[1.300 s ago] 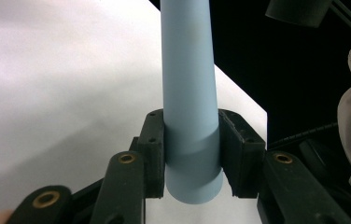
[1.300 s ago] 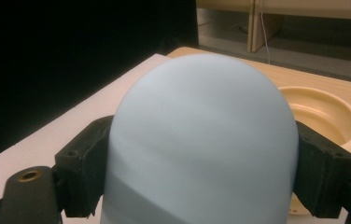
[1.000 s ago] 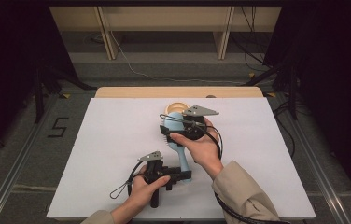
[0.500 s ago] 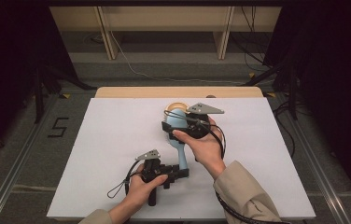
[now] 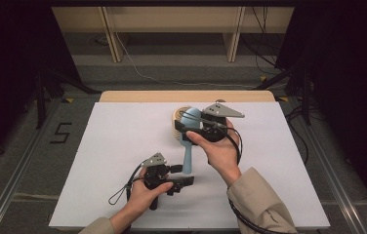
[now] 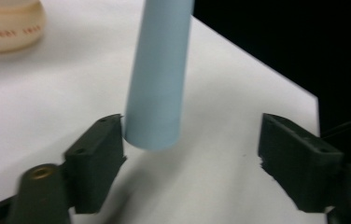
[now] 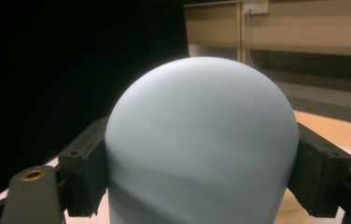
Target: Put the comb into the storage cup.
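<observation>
Right hand-held gripper (image 5: 187,126) clamped on blue brush (image 5: 189,146) head (lifted), left hand-held gripper (image 5: 187,181) jaws just opened off handle

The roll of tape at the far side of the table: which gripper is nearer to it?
Right. The right gripper holds the blue brush by its head beside the roll of tape; the left gripper stands open at the handle's near end.

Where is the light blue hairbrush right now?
In the high view, the light blue hairbrush is mid-table, its head clamped in the right gripper beside the tape roll.
</observation>
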The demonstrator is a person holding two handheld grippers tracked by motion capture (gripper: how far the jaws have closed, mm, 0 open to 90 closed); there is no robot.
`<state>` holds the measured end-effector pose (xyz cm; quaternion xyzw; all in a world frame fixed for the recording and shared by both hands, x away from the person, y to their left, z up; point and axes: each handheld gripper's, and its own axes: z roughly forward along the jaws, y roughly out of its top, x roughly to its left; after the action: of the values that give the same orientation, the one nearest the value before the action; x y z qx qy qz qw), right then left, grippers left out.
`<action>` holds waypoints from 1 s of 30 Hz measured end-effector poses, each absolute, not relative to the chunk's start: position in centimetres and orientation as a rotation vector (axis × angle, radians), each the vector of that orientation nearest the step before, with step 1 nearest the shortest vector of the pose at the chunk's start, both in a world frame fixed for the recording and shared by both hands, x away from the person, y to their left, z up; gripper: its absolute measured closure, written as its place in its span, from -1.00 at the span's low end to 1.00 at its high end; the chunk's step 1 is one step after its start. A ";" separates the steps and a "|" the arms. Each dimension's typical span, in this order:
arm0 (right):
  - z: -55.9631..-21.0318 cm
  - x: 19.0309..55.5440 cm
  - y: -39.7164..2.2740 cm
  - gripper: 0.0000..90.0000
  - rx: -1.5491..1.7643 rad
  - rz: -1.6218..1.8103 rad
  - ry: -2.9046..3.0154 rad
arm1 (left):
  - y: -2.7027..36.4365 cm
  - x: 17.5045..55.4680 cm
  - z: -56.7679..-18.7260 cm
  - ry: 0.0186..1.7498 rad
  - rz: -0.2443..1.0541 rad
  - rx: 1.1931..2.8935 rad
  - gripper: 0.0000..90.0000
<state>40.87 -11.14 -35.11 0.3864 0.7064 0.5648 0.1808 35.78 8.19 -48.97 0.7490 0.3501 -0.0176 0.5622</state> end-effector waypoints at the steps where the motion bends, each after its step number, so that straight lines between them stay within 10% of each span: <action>1: -35.0 40.8 -11.3 -0.55 1.092 1.604 1.982 | 8.2 35.8 -48.9 0.819 -0.018 1.777 -0.58; 12: -34.3 40.7 -12.0 -0.55 1.077 1.615 1.933 | 9.7 35.5 -48.1 0.771 0.151 1.876 -1.00; 30: -33.6 40.6 -12.8 -0.55 1.059 1.609 1.892 | 13.2 35.3 -47.1 0.752 0.316 1.897 -1.00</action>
<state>40.61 -12.78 -33.63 0.3826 0.6838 0.5814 0.2192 35.32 13.15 -47.11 0.7888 0.3125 0.1314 0.5127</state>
